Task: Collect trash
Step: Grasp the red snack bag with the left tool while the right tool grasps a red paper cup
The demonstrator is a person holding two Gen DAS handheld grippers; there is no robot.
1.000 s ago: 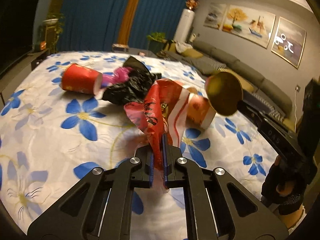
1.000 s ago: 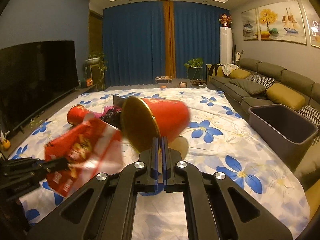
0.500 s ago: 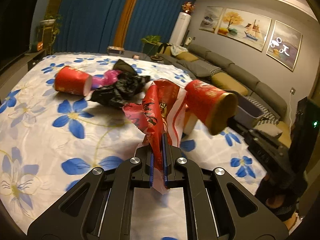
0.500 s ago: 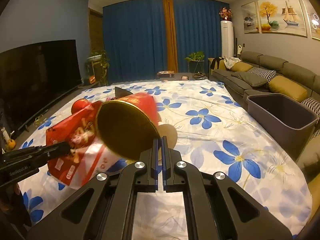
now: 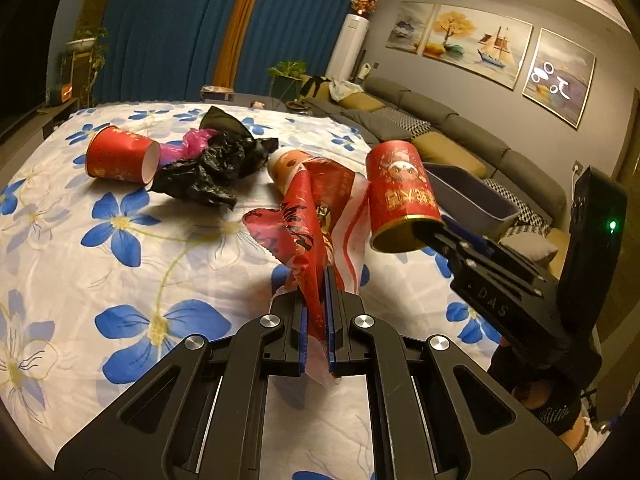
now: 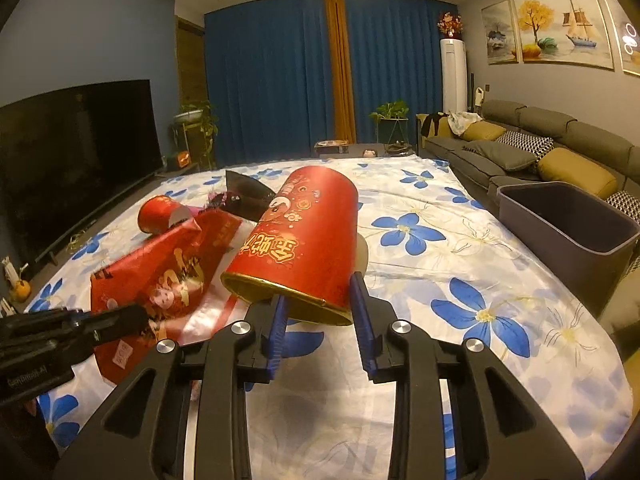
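My left gripper (image 5: 316,276) is shut on a crumpled red and white plastic bag (image 5: 316,216), held up above the flowered sheet (image 5: 120,264). To its right, my right gripper (image 5: 436,228) is at the gold rim of a red printed can (image 5: 400,188). In the right wrist view this can (image 6: 308,240) tilts away from the camera, its lower rim between the blue pads. The right gripper (image 6: 318,304) has its jaws opening and the pads stand apart from the rim. The bag (image 6: 160,276) and the left gripper (image 6: 136,316) appear at the left there.
A grey bin (image 6: 560,220) stands by the sofa (image 6: 520,148), off the sheet's right edge. On the sheet lie a red paper cup (image 5: 118,159), a black bag (image 5: 216,168), a pink bag (image 5: 196,140) and an orange cup (image 5: 288,164). A TV (image 6: 76,152) is at the left.
The right jaws, pinched on the can's rim before, have parted. The can has tipped so its side shows instead of its gold mouth. The left gripper still holds the bag.
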